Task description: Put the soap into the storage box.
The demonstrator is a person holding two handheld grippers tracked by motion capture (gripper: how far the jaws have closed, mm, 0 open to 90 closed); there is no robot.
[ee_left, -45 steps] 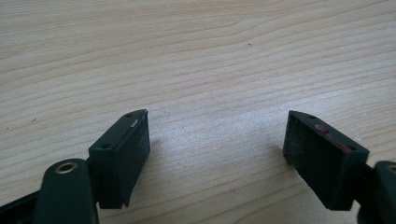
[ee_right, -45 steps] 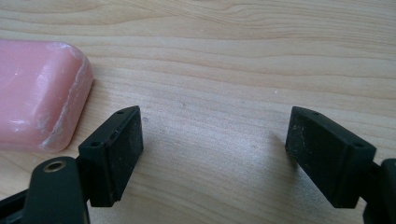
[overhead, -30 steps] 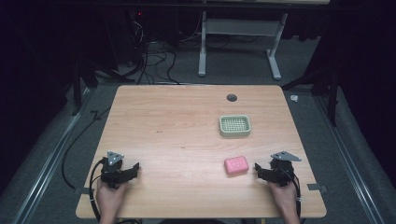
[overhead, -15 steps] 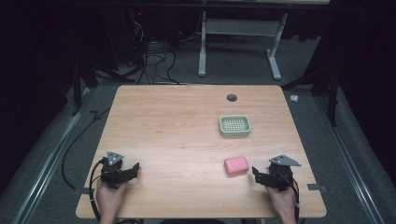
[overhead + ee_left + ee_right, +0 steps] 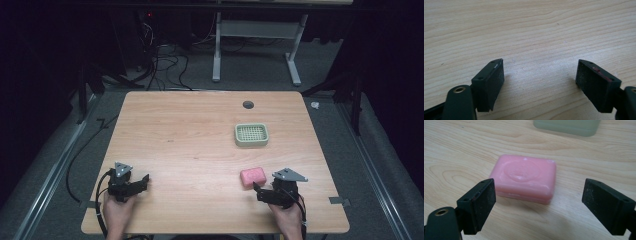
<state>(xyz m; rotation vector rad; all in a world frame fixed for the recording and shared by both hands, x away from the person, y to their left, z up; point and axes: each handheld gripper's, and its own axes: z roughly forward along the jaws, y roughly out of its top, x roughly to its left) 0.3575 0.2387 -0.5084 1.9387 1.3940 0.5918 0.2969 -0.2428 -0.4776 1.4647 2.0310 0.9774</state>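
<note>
A pink bar of soap (image 5: 253,177) lies flat on the wooden table (image 5: 190,135), near the front right. My right gripper (image 5: 258,190) is open just in front of it. In the right gripper view the soap (image 5: 524,178) sits a little beyond the gap of the right gripper (image 5: 539,195), untouched. A pale green soap dish (image 5: 251,134) with a gridded floor stands farther back, and its near wall (image 5: 566,126) shows at the top of that view. My left gripper (image 5: 144,181) rests open at the front left, with bare wood between the jaws of the left gripper (image 5: 540,75).
A dark round hole (image 5: 248,104) sits near the table's far edge. Cables (image 5: 165,65) and a white desk frame (image 5: 255,45) lie on the floor beyond the table. A strip of tape (image 5: 338,201) marks the front right edge.
My right gripper has shifted left and slightly toward the front edge, bringing its jaws up to the pink soap. The left gripper, the soap and the dish have stayed put.
</note>
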